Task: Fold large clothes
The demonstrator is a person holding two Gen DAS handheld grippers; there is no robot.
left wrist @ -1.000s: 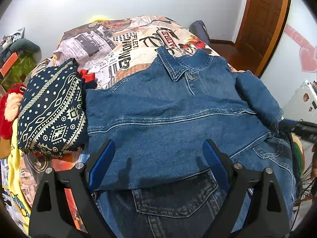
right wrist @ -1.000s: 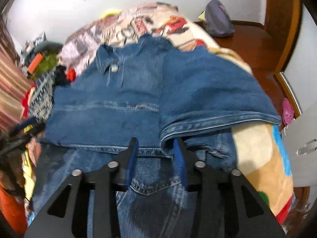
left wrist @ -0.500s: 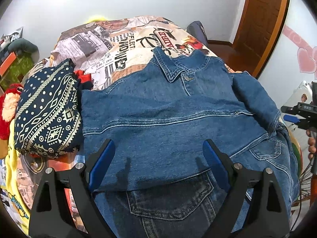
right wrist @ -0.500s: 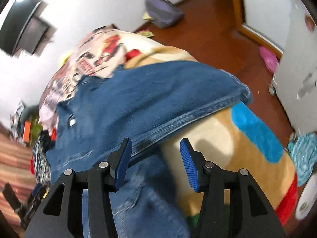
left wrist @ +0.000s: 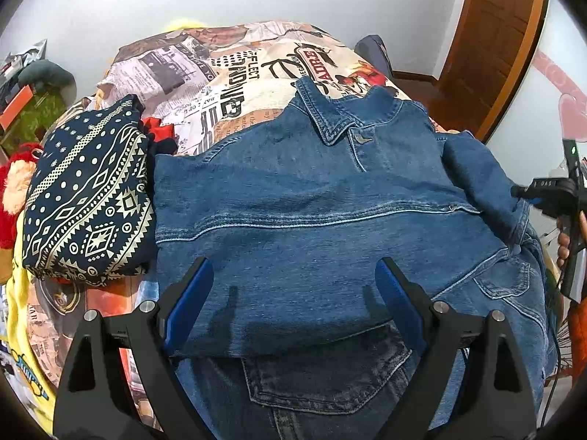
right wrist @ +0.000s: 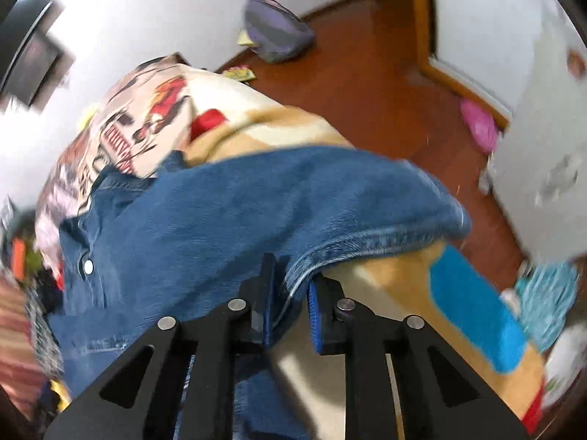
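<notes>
A blue denim jacket (left wrist: 312, 212) lies back up on the bed, collar away from me, over a pair of jeans (left wrist: 323, 377). My left gripper (left wrist: 293, 264) hovers wide open above the jacket's lower hem, nothing between its fingers. In the right wrist view the jacket (right wrist: 256, 212) hangs over the bed's side. My right gripper (right wrist: 291, 286) is closing its jaws on the stitched edge of the jacket's right side, and the denim sits pinched between the blue pads. A hand (left wrist: 563, 242) holding that gripper shows at the right edge of the left wrist view.
A folded navy patterned cloth (left wrist: 88, 201) lies left of the jacket, with red plush (left wrist: 11, 190) beyond it. The newspaper-print bedspread (left wrist: 227, 84) stretches behind. On the wooden floor sit a grey bag (right wrist: 275, 33) and a pink shoe (right wrist: 478, 128). A door (left wrist: 491, 36) stands at the back right.
My right gripper swung to the jacket's right side, rolled, and went from open to closed on its edge. The left gripper stayed open in place.
</notes>
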